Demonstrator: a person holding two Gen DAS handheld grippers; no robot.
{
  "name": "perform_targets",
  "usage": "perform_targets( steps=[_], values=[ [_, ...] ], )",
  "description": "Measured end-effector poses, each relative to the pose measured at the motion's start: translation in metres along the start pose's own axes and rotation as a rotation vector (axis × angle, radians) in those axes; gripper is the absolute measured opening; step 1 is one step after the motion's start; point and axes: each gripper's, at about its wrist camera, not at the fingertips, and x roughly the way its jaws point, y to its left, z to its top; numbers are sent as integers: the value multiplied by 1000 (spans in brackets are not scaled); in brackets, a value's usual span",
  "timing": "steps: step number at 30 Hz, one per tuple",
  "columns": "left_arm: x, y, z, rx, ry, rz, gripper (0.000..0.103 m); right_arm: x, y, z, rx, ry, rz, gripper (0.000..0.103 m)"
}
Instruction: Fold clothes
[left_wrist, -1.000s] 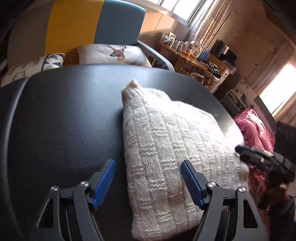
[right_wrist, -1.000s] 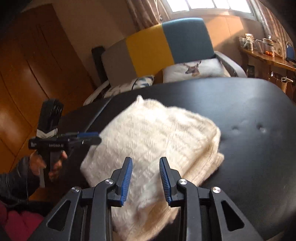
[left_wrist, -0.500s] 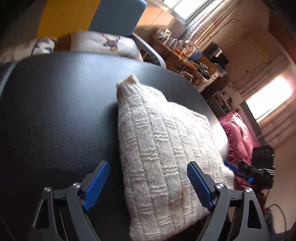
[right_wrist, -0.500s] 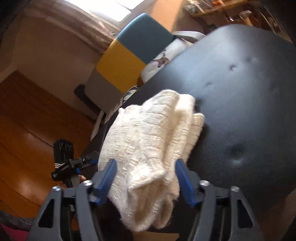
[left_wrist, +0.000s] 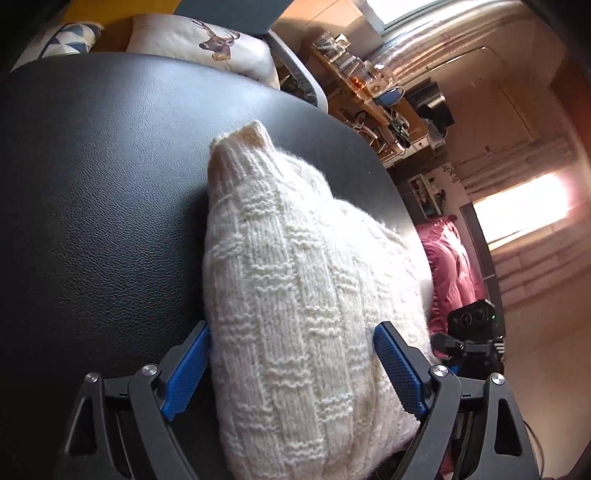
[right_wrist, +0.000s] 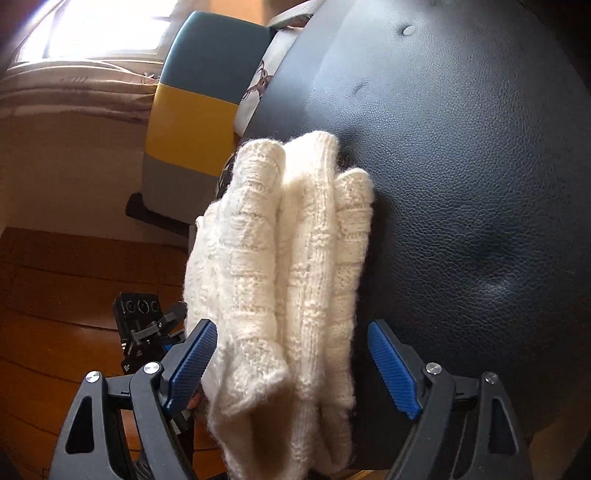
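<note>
Both grippers stand with jaws spread wide around the folded cream sweater (left_wrist: 303, 295), the left gripper (left_wrist: 291, 369) and right gripper (right_wrist: 291, 365) straddling opposite ends. The bundle fills the frame's centre, at the edge of the black padded table (left_wrist: 92, 184). If either closes on only the top layers, the stacked folds (right_wrist: 295, 229) would likely slip apart or slide floorward.

My left tool (left_wrist: 291, 369) is spread wide, its blue pads (left_wrist: 186, 371) far apart, pointing forward and low. My right tool (right_wrist: 293, 369) is spread just as wide, blue pads (right_wrist: 393, 369) well apart, tilted over sideways. Each shows at the edge of the other's view.
</note>
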Motion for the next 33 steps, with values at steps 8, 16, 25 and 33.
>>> perform_targets(
  steps=[8, 16, 25, 33],
  values=[
    [14, -4, -7, 29, 35, 9, 79, 10, 18, -8, -111, 39, -83, 86],
    [4, -10, -20, 29, -56, 8, 53, 22, 29, -30, -201, 4, -115, 42],
    [5, -89, -8, 216, -134, -86, 48, -46, 44, -34, -299, -161, -94, 36],
    [77, -209, 58, 421, -79, -179, 48, -157, 47, 7, -320, -407, -185, 36]
  ],
)
